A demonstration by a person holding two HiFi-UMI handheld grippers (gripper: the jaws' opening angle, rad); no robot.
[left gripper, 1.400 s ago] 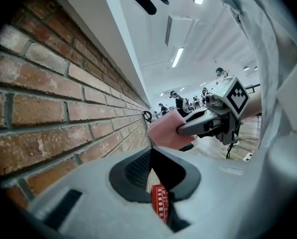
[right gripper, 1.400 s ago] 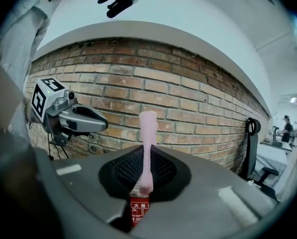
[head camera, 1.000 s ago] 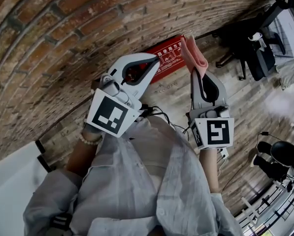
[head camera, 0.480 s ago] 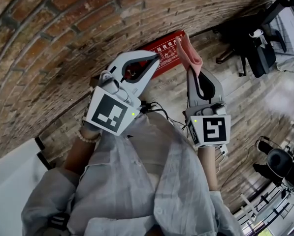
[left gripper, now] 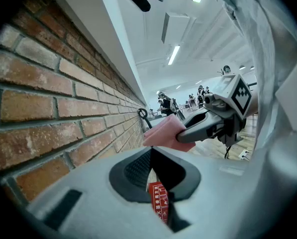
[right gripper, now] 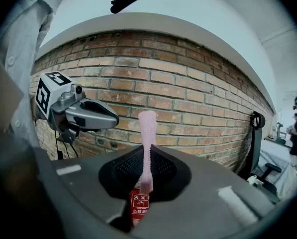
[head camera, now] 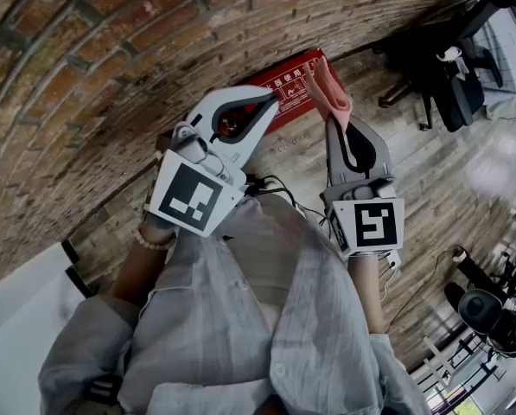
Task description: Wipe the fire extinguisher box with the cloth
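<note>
Your right gripper [head camera: 333, 124] clamps the pink cloth [head camera: 328, 93], which stands lengthwise out of its jaws toward the red fire extinguisher box [head camera: 285, 87]. The box lies lengthwise along the foot of the brick wall [head camera: 111, 67]. Your left gripper [head camera: 273, 104], jaws together and empty, points at the box.

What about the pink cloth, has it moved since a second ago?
No. In the head view the cloth in the right hand-held gripper still covers the right end of the red box.

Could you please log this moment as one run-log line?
right gripper: shut on pink cloth | cloth: over red fire extinguisher box end, contact unclear | left gripper: shut, empty, pointing at box
</note>
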